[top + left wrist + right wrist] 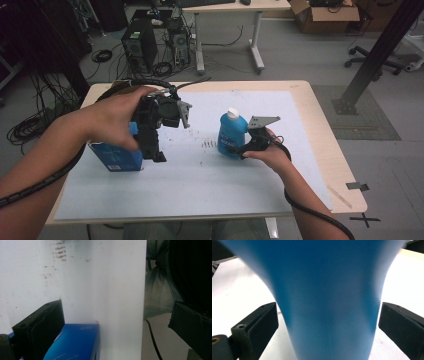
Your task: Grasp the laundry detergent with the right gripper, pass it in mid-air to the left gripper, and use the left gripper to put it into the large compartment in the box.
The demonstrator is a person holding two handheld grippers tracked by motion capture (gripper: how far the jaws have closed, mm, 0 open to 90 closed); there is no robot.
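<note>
Right claw (239,150) gapes around the upright blue bottle (231,134), cap up; left claw (156,152) gapes beside the blue box (117,157).

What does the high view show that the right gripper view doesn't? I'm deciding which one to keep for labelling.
High view alone: the blue box under the left gripper, the bottle's white cap, both hands, the table's wooden edge. Right gripper view alone: its jaws standing open either side of the bottle, gaps on both sides. Shared: the blue bottle, the right gripper, the white sheet.
</note>
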